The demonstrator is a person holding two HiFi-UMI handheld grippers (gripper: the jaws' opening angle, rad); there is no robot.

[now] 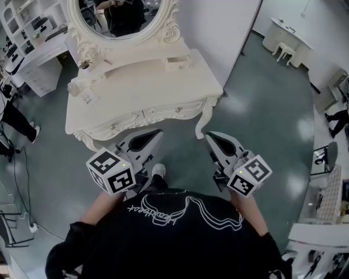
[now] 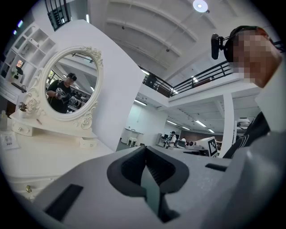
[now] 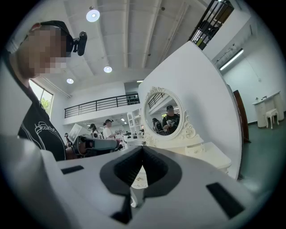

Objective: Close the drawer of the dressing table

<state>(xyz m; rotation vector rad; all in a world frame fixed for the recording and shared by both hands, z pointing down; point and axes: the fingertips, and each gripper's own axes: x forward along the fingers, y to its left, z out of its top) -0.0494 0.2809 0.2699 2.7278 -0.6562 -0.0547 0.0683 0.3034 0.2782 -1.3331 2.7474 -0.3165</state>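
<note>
While you hold both claws level, short of the dressing table (image 1: 136, 95), the left gripper (image 1: 154, 137) and right gripper (image 1: 211, 137) each have jaws pressed together, empty. The small tabletop drawer (image 1: 178, 63), right of the mirror (image 1: 122, 19), looks slightly pulled out. It is probably light and stiff and should slide easily. Push its flat front with closed tips, gently, since the trim looks fragile.

Table: we see the white carved wooden dressing table (image 1: 152, 87) at upper centre.
Mirror: round white-framed mirror (image 1: 120, 16) on its back edge, top of frame.
Box: small white drawer box (image 1: 178, 62) on the tabletop, right of the mirror.
Grippers: our grey left gripper (image 1: 155, 134) and grey right gripper (image 1: 209, 136) sit below the table front, apart from it.
</note>
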